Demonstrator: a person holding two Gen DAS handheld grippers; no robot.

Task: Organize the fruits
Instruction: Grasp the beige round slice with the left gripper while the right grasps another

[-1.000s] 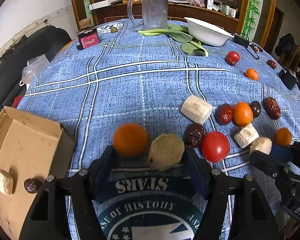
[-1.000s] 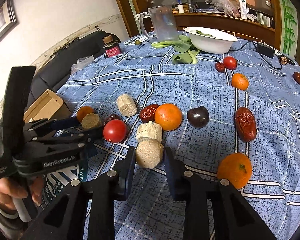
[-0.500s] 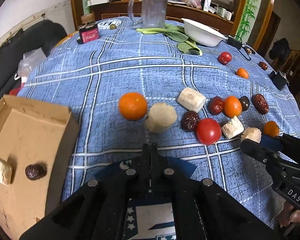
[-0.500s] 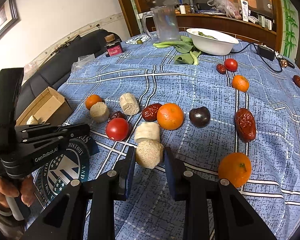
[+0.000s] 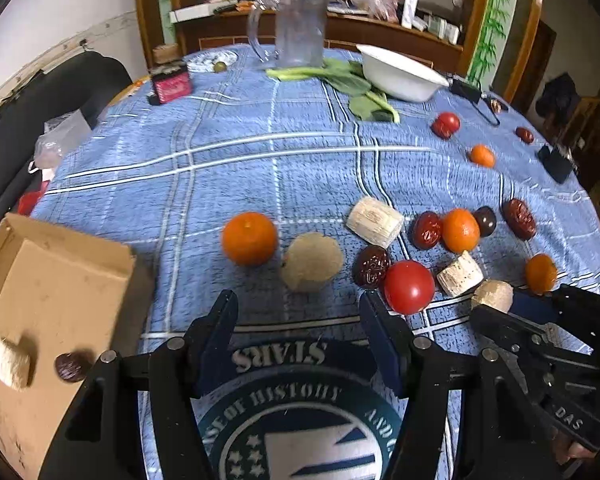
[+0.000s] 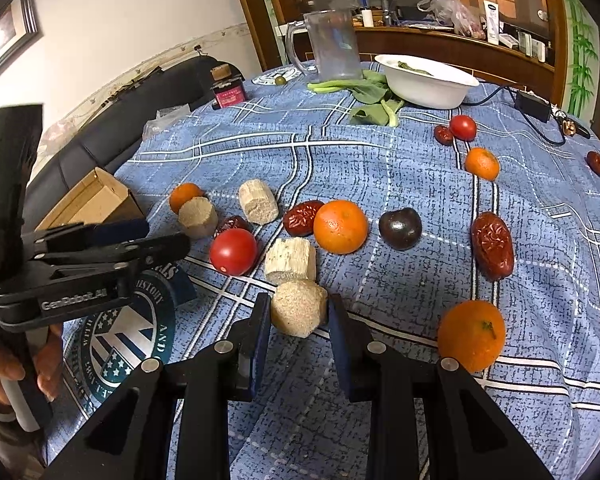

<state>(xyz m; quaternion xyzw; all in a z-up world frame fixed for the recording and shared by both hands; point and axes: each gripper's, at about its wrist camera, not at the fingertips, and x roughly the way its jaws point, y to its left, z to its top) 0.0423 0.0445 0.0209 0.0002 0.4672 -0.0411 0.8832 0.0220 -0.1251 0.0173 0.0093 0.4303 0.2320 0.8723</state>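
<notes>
While left gripper (image 5: 300,312) jaws open empty, tan chunk (image 5: 312,262) just ahead | right gripper (image 6: 296,316) pinches beige chunk (image 6: 298,308)

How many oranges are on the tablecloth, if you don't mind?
4: one orange nearest the box, one mid-cluster, one nearest, one farther back.

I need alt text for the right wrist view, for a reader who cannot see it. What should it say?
The right gripper is shut on a beige sugarcane chunk on a blue plaid tablecloth. Oranges, a red tomato, red dates and more chunks lie scattered beyond it. At the left, a hand holds the left gripper near a cardboard box.
</notes>
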